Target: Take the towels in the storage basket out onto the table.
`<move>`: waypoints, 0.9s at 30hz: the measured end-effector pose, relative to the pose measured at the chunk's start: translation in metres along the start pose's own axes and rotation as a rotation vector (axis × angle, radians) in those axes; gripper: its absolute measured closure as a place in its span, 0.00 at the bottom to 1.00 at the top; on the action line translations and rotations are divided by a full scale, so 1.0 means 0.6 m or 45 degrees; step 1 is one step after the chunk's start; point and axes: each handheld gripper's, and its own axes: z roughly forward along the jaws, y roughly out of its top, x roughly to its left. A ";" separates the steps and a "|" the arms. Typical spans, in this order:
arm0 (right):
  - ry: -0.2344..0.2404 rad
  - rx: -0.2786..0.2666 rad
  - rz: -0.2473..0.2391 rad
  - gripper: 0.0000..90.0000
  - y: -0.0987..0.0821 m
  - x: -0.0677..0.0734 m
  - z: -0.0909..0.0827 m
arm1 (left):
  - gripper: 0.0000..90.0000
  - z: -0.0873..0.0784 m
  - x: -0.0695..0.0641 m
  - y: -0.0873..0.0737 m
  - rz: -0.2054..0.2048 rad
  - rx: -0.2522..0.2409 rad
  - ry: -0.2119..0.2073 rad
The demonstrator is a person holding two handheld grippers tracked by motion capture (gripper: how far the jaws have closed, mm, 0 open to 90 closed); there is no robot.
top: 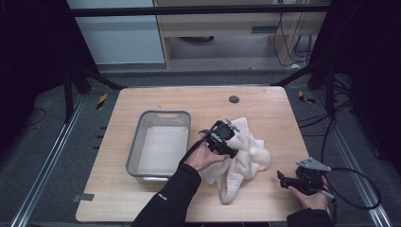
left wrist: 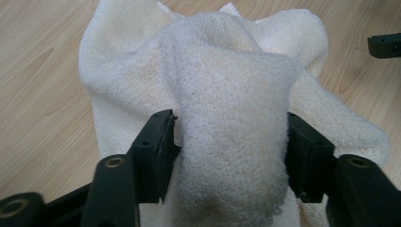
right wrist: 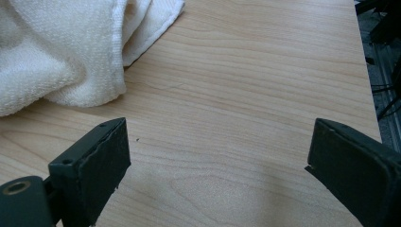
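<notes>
A crumpled white towel (top: 248, 153) lies on the wooden table (top: 156, 97), right of centre. My left gripper (top: 227, 141) sits over the towel's left part. In the left gripper view a thick raised fold of the towel (left wrist: 231, 94) fills the gap between the jaws of the left gripper (left wrist: 230, 137) and presses against both pads. My right gripper (top: 282, 178) rests low near the table's front right corner. Its jaws stand wide apart over bare wood in the right gripper view (right wrist: 217, 151), with the towel's edge (right wrist: 71, 61) beyond them to the upper left.
A grey plastic tub (top: 163, 114) stands left of the towel, close to my left forearm. A small black disc (top: 233, 99) is set in the table near its far edge. The table's right edge (right wrist: 366, 71) runs near my right gripper. Cables trail on the floor at right.
</notes>
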 end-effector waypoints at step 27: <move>0.005 0.007 0.017 0.06 -0.001 -0.002 -0.001 | 0.22 -0.164 0.029 -0.060 -0.071 -0.289 0.068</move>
